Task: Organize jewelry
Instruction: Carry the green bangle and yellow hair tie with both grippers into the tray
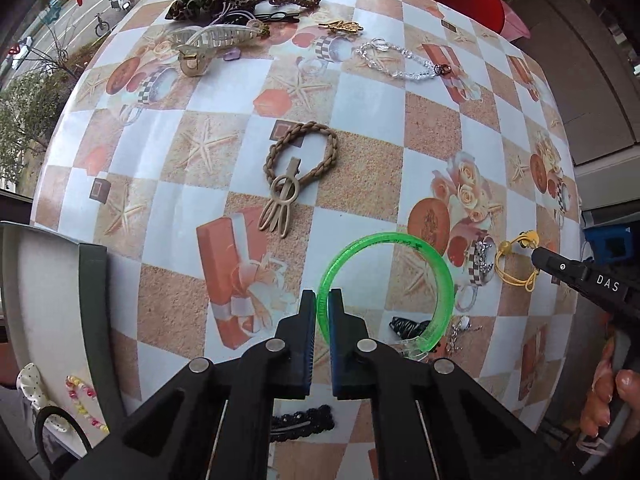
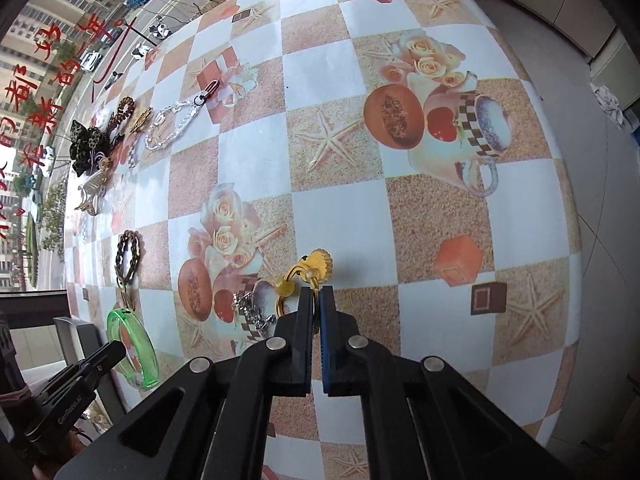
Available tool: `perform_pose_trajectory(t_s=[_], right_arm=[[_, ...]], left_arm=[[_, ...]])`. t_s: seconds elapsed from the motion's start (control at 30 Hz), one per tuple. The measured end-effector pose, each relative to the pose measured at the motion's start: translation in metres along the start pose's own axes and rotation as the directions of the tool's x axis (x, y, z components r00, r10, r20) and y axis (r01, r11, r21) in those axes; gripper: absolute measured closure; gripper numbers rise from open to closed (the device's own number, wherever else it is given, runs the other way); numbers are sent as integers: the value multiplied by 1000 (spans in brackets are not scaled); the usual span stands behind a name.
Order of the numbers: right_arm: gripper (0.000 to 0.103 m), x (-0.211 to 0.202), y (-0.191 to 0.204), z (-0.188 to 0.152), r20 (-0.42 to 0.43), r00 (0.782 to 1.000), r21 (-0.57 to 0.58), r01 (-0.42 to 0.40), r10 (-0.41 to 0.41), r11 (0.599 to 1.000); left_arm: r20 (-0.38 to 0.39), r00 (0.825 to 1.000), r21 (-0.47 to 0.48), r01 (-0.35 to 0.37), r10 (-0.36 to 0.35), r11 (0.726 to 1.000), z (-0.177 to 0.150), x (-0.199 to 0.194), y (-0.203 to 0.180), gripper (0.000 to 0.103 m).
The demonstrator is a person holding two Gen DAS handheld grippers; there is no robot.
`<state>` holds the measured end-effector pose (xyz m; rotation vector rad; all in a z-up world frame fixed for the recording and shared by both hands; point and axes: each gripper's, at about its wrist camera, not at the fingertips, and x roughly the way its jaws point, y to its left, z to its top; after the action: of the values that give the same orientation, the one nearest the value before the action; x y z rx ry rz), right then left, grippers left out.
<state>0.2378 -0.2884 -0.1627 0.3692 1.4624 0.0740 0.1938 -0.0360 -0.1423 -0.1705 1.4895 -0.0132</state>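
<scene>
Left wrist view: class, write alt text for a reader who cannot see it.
The left gripper is shut on a green bangle above a checked tablecloth. Beyond lie a braided tan hair tie and a clear bead bracelet; a grey box sits at left.

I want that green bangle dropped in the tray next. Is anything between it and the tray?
Nothing visible: only bare tablecloth lies between the green bangle, held by the left gripper, and the tray.
</scene>
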Motion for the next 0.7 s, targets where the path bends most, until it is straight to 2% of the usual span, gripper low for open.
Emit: perform_pose_trajectory(t_s=[0.2,0.43,0.7], right_arm=[[100,-7,10,-16,0,1000,-20,11,-11,1000],[100,-35,28,-36,56,998,11,23,-23,1000],[100,-50,84,-71,72,997,-11,-29,30,1000]], left_arm=[[15,1000,-6,13,-13,1000,-18,-18,20,94],[21,999,56,43,-44,997,-30,-31,45,94],[43,998,72,50,-53,996,-51,-58,94,94]])
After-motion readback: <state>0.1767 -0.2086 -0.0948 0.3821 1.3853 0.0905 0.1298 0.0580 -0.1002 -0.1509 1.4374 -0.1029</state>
